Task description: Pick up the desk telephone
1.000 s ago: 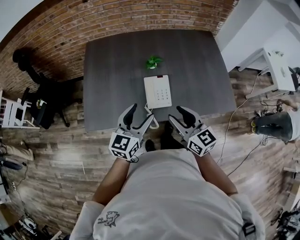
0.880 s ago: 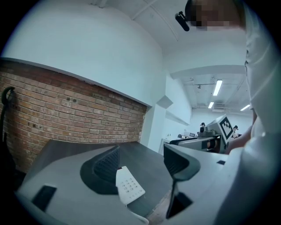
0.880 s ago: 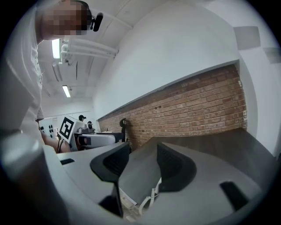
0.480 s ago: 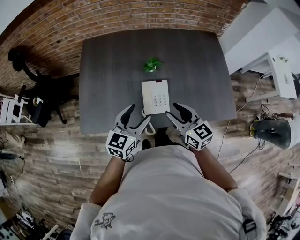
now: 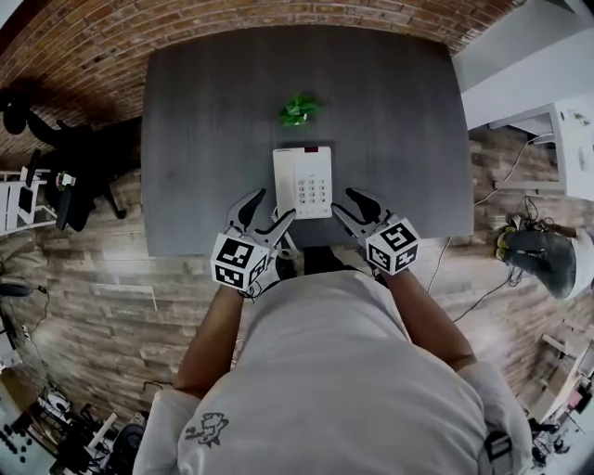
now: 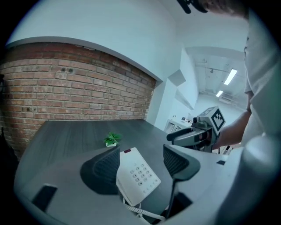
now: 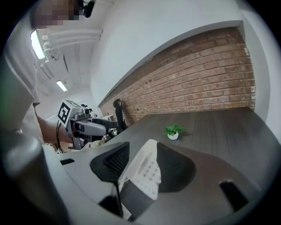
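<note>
The white desk telephone (image 5: 303, 182) lies flat near the front edge of the dark grey table (image 5: 204, 111), keypad up. Its coiled cord (image 5: 290, 243) hangs off the near end. My left gripper (image 5: 269, 211) is open just left of the phone's near corner. My right gripper (image 5: 351, 206) is open just right of it. Neither touches the phone. In the left gripper view the telephone (image 6: 137, 176) shows beyond the open left gripper (image 6: 141, 151). In the right gripper view the telephone (image 7: 147, 173) shows beyond the open right gripper (image 7: 142, 147).
A small potted plant (image 5: 299, 109) stands just behind the phone. A brick wall (image 5: 278, 14) runs along the table's far side. A black chair (image 5: 70, 172) stands at the left. A white cabinet (image 5: 575, 130) and floor cables (image 5: 506, 186) are at the right.
The person has stepped closer to the table. Both grippers have moved forward from short of the table's edge to either side of the phone's near end, still open.
</note>
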`<state>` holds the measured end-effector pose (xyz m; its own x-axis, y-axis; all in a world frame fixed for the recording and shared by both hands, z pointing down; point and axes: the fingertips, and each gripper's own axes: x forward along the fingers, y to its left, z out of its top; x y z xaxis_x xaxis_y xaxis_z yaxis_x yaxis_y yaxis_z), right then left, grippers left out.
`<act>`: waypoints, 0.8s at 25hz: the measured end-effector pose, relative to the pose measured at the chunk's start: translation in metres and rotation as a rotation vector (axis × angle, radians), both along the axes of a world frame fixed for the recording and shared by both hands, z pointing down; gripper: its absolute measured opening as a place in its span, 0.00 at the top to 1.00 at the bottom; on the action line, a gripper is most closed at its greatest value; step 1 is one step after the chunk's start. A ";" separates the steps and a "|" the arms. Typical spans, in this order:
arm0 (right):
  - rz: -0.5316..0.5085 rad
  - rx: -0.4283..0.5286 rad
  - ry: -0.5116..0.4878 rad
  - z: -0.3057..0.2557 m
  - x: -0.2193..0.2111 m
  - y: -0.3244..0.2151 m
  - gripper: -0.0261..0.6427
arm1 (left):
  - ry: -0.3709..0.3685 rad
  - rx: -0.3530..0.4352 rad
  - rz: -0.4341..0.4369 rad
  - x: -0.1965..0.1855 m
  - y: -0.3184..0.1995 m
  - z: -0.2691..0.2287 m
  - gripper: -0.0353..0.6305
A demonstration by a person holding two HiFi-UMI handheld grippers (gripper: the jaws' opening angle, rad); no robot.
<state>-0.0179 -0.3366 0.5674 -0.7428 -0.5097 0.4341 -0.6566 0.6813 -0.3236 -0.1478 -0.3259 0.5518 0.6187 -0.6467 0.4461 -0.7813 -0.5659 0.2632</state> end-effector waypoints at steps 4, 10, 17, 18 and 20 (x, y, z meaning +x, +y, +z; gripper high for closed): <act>-0.022 -0.070 0.023 0.039 0.004 -0.011 0.67 | -0.018 -0.068 -0.008 0.000 -0.014 0.034 0.46; -0.048 -0.192 0.049 0.095 0.012 -0.020 0.70 | -0.093 -0.203 0.041 0.002 -0.018 0.094 0.46; -0.043 -0.294 0.051 0.142 0.015 -0.027 0.72 | -0.114 -0.295 0.027 -0.005 -0.029 0.142 0.46; -0.046 -0.309 0.052 0.148 0.015 -0.027 0.72 | -0.106 -0.312 0.025 -0.006 -0.030 0.147 0.46; -0.054 -0.337 0.054 0.159 0.014 -0.026 0.74 | -0.071 -0.353 0.017 -0.006 -0.032 0.158 0.46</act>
<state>-0.0036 -0.3625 0.7265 -0.7365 -0.2910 0.6106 -0.6444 0.5762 -0.5027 -0.1543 -0.3574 0.7100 0.5877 -0.4351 0.6821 -0.7958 -0.4628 0.3906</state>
